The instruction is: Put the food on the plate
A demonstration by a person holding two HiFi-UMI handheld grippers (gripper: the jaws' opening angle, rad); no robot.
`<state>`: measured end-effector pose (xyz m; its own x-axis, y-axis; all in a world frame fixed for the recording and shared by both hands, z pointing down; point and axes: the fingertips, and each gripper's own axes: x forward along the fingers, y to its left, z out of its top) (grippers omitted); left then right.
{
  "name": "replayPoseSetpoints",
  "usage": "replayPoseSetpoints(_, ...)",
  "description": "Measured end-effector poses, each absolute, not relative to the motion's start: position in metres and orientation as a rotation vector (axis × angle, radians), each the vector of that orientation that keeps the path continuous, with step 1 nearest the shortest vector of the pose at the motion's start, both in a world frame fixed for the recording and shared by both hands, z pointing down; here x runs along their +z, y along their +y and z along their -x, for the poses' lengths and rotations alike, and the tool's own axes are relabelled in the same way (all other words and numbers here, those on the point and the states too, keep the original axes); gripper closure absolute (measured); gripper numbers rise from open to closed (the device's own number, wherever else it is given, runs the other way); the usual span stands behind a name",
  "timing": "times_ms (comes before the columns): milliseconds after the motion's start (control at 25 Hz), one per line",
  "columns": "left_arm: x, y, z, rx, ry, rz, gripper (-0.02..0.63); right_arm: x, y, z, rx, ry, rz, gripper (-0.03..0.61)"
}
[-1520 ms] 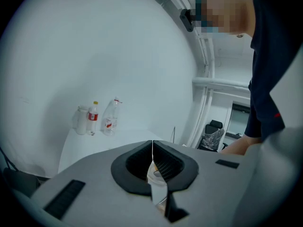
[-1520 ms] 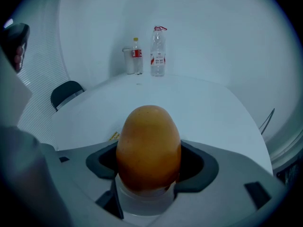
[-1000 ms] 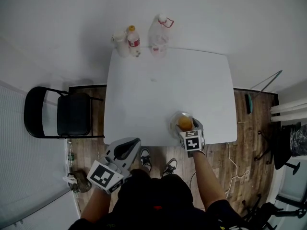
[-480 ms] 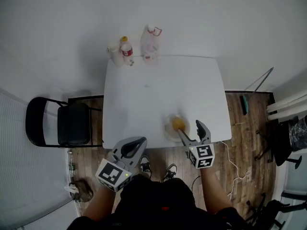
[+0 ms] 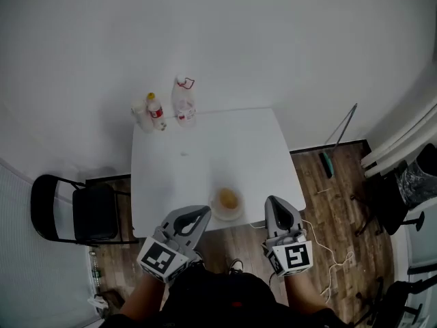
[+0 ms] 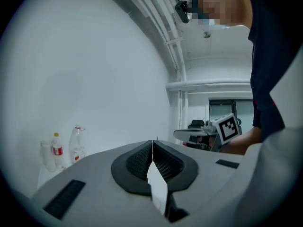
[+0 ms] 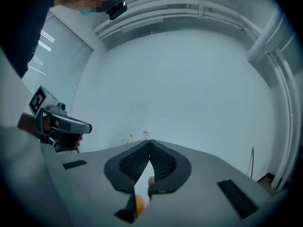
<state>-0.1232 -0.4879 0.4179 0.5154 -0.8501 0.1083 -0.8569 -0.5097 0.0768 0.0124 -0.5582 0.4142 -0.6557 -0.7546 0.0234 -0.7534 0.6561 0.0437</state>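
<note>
Pulled back from the plate [image 5: 237,214], the right gripper [image 5: 275,202] hangs off the table's [image 5: 205,142] near edge, jaws closed and empty, since the orange food [image 5: 228,199] already rests there. The left gripper [image 5: 202,212] idles, closed, empty.

Chunky grey plastic left gripper [image 5: 203,211] at 7 o'clock, matching right gripper [image 5: 273,201] at 5: black ribbed pads [image 6: 137,162], black-and-white marker cubes [image 5: 162,260]. Black shirt [image 5: 225,299].

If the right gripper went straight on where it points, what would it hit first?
Likely the bottles at the table's far edge, just above the right gripper's shut tips in its view; otherwise the wall.
</note>
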Motion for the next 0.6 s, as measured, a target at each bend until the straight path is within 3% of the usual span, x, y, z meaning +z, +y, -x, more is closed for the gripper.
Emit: replayPoseSetpoints(600,0.362,-0.493,0.123,-0.003,-1.591,-2.665,0.589,0.356,-0.555,-0.036,-0.102,-2.882,-1.278,0.557)
